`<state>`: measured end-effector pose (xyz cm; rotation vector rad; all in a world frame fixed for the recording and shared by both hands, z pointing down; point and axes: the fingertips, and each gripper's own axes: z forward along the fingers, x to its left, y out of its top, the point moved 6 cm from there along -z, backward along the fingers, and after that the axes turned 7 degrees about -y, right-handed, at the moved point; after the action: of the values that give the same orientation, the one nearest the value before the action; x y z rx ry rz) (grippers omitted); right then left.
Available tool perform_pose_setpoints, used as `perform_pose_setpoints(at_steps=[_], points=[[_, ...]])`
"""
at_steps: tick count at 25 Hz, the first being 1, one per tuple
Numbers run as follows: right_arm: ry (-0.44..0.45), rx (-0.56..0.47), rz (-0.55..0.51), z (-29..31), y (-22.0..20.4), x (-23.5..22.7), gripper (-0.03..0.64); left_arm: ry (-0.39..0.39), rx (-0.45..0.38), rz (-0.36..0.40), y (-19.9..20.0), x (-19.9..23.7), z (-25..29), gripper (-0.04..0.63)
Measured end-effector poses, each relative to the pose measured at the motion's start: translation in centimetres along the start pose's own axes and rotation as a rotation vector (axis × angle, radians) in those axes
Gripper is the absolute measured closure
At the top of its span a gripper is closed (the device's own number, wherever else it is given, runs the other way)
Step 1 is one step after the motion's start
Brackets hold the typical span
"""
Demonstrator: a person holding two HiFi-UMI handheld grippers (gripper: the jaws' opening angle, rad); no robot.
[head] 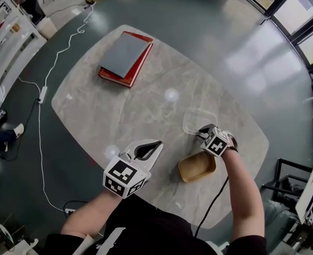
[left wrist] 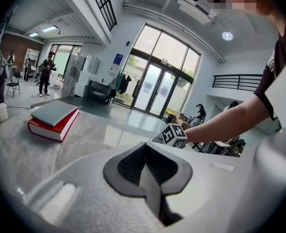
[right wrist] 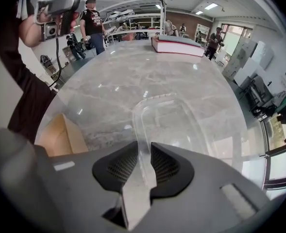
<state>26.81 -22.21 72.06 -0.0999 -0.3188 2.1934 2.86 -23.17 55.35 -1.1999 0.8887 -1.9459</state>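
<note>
Clear lid (right wrist: pixel 174 118): nr right edge of table (head: pixel 145 105), just beside tan box (head: pixel 197 167). Near rim pinched in right gripper (right wrist: pixel 143 171), jaws closed on it. Left gripper (left wrist: pixel 147 174) over front edge, jaws together, nothing betw. Books (head: pixel 125 57) twd far left corner.

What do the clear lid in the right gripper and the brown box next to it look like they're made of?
The clear lid is probably thin transparent plastic with a glossy finish: the marbled tabletop shows through it and its rim catches highlights. The brown box is likely kraft paperboard: flat matte tan, no shine, thin walls.
</note>
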Motion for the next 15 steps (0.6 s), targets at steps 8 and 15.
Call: perform_pose_setpoints(at_steps=[8, 15], points=[[-0.072, 0.039, 0.006, 0.0, 0.7, 0.7, 0.552, -0.001, -0.019, 0.020, 0.6, -0.6, -1.2, 0.592], [-0.146, -0.060, 0.108, -4.4, 2.2, 1.9, 0.554, 0.002, -0.038, 0.044, 1.5, -1.5, -3.9, 0.592]])
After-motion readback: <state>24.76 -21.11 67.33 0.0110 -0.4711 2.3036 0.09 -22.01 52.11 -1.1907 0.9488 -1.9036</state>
